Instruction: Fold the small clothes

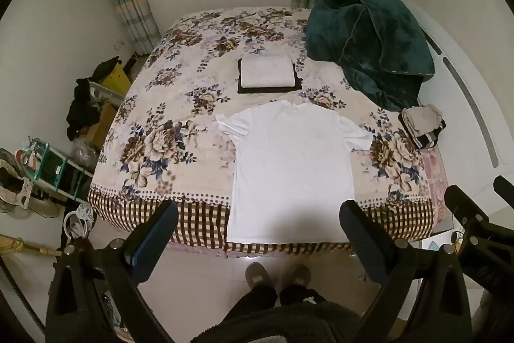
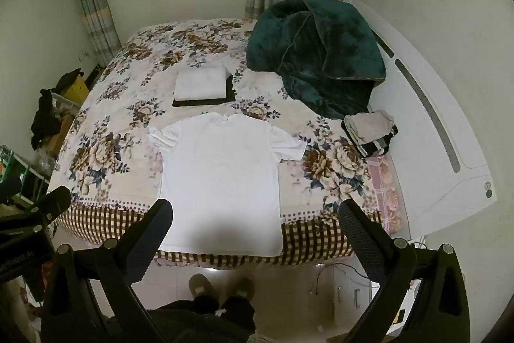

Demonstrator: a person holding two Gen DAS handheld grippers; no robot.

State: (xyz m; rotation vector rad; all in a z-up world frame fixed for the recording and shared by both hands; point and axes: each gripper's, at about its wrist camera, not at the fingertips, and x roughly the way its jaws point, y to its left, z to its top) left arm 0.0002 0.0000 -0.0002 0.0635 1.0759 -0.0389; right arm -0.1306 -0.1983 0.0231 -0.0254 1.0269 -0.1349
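A plain white short-sleeved T-shirt (image 1: 290, 169) lies flat, hem toward the person, on the floral-quilted bed (image 1: 167, 147). Both the left claw (image 1: 257, 230) and right claw (image 2: 255, 224) hang spread apart above the hem, empty. Only the right wrist view shows the white headboard's round green knob (image 2: 488, 186) (the left view crops it).

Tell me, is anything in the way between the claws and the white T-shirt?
Nothing visible. The white T-shirt lies flat on the floral bedspread, and both the left claw and right claw hang open above its hem, with only air between.
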